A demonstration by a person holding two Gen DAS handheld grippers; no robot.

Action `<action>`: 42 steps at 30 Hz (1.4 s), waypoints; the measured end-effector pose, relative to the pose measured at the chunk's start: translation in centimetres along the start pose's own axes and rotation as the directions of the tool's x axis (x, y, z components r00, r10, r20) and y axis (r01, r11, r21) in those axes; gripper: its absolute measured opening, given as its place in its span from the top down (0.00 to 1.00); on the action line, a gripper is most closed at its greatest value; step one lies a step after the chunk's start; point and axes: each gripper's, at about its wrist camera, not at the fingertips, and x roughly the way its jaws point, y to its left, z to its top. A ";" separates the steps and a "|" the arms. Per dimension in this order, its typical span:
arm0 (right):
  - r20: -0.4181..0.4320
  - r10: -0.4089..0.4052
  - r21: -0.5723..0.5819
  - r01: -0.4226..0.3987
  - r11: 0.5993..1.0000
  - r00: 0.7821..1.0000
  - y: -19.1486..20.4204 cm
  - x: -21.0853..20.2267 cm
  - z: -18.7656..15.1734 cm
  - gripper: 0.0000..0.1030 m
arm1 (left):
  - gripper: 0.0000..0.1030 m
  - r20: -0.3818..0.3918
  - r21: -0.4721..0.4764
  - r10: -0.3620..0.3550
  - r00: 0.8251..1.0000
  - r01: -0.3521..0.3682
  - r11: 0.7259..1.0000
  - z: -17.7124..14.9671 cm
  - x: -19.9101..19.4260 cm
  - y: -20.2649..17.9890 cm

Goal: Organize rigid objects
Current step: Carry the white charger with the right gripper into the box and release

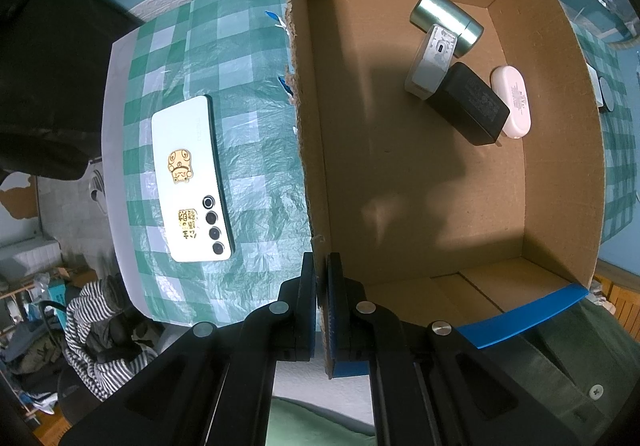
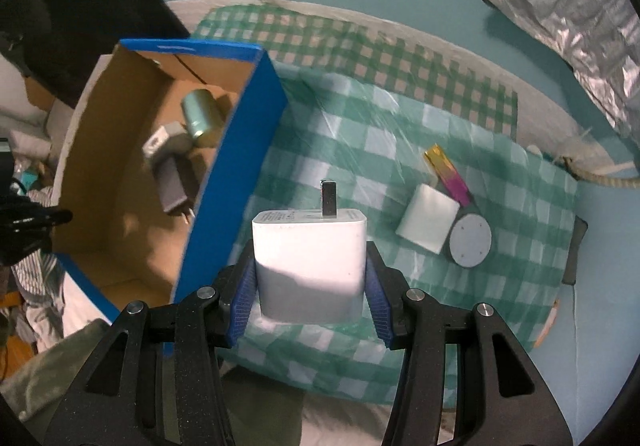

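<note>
My left gripper [image 1: 322, 266] is shut on the near wall of the cardboard box [image 1: 312, 149], one finger on each side of it. Inside the box lie a green metal cylinder [image 1: 446, 19], a white device [image 1: 428, 63], a black power adapter [image 1: 468, 103] and a pink case [image 1: 514, 101]. A white phone [image 1: 188, 179] lies face down on the checked cloth left of the box. My right gripper [image 2: 310, 278] is shut on a white charger [image 2: 310, 258], held above the cloth just right of the box [image 2: 228, 173], prong pointing away.
On the green checked cloth [image 2: 400, 133] right of the box lie a white square block [image 2: 428, 224], a round grey disc [image 2: 470, 240] and a gold-pink bar [image 2: 448, 173]. A silver foil bag [image 2: 572, 5] is at the back right. Clothes [image 1: 92, 334] lie beyond the table's edge.
</note>
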 end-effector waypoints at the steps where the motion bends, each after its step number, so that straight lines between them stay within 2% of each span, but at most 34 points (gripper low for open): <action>1: 0.002 0.000 -0.005 0.000 1.000 1.000 0.2 -0.2 0.2 0.52 | 0.96 0.000 0.000 0.000 1.000 0.000 1.000 0.0 0.0 0.0; 11: 0.029 0.019 -0.080 -0.016 0.997 0.999 3.7 -1.5 2.1 0.52 | 0.95 0.002 0.002 0.001 1.000 -0.001 1.000 0.2 0.0 -0.1; 19: 0.032 0.036 -0.145 -0.031 0.989 0.999 6.9 -1.0 3.7 0.51 | 0.95 0.001 0.002 0.001 1.000 -0.001 1.000 0.1 0.0 0.0; 30: -0.008 0.035 -0.205 -0.036 0.978 0.999 10.1 2.1 5.5 0.51 | 0.96 0.006 0.004 0.000 1.000 0.000 1.000 0.5 -0.2 0.0; 42: -0.053 0.030 -0.221 -0.041 0.974 0.998 10.7 5.2 6.2 0.51 | 0.95 0.010 0.011 0.001 1.000 -0.001 1.000 0.3 -0.5 0.0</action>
